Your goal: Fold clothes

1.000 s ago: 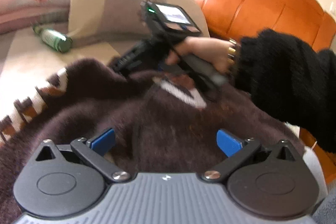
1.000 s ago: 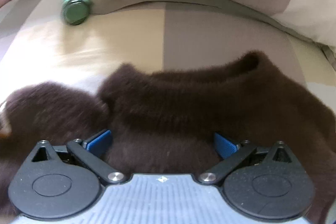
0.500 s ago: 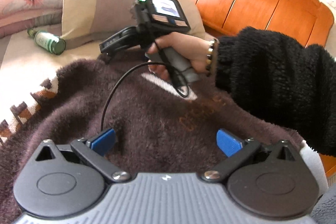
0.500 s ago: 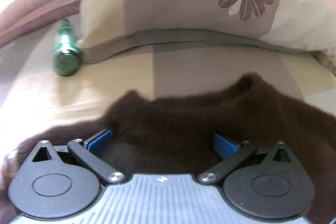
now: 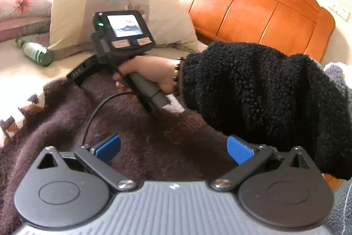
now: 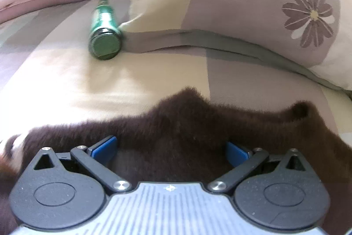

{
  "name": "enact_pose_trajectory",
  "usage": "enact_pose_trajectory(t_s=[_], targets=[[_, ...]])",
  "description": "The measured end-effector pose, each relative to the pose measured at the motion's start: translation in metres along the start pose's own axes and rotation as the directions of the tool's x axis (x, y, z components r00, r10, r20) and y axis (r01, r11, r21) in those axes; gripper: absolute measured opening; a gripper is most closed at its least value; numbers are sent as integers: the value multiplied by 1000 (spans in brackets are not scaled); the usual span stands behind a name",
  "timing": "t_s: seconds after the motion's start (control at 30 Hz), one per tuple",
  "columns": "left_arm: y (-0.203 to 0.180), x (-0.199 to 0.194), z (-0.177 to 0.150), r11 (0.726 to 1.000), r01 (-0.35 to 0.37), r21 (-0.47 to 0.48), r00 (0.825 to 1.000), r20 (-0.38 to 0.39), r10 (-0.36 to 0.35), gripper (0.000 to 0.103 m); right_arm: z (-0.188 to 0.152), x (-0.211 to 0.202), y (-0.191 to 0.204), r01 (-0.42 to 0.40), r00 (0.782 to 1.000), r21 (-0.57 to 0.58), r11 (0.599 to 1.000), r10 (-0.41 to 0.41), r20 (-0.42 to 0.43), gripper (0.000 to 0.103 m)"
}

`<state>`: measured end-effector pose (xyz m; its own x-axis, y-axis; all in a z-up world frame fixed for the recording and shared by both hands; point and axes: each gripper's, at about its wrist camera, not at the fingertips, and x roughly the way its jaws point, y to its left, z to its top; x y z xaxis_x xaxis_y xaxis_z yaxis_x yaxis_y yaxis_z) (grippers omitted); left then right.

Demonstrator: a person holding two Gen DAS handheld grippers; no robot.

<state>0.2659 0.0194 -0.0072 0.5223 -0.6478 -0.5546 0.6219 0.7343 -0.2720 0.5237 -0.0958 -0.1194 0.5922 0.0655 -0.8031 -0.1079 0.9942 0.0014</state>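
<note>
With both the left gripper (image 5: 173,148) and right gripper (image 6: 170,150) spread wide and gripping nothing, the brown sweater (image 5: 140,129) lay loose on the bed (image 6: 66,74), where its fuzzy pile or the dangling cable (image 5: 96,111) risked snagging.

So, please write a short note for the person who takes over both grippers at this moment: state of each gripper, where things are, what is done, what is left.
Left gripper: open, over the brown sweater, holding nothing.
Right gripper: open, at the sweater's far edge, near the pillow.
Sweater lies spread on the bed; a green bottle lies beside the pillow.
Done: no clear fold visible.
Left: grip an edge and fold.
</note>
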Motion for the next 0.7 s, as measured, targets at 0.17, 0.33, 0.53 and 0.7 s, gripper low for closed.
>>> enact_pose_trajectory(t_s=[0.17, 0.33, 0.53, 0.7], targets=[[-12, -15, 3, 999, 44, 22, 998, 49, -45, 102, -23, -52, -48, 12, 1000, 11, 1000, -13, 28, 103], [-10, -17, 2, 999, 33, 15, 998, 53, -34, 102, -60, -88, -98, 26, 999, 5, 1000, -26, 23, 103], [13, 13, -5, 998, -43, -38, 999, -32, 42, 102, -74, -53, -149, 39, 999, 128, 991, -41, 14, 103], [33, 31, -10, 988, -127, -85, 988, -102, 118, 102, -47, -18, -162, 66, 993, 178, 982, -83, 87, 103]])
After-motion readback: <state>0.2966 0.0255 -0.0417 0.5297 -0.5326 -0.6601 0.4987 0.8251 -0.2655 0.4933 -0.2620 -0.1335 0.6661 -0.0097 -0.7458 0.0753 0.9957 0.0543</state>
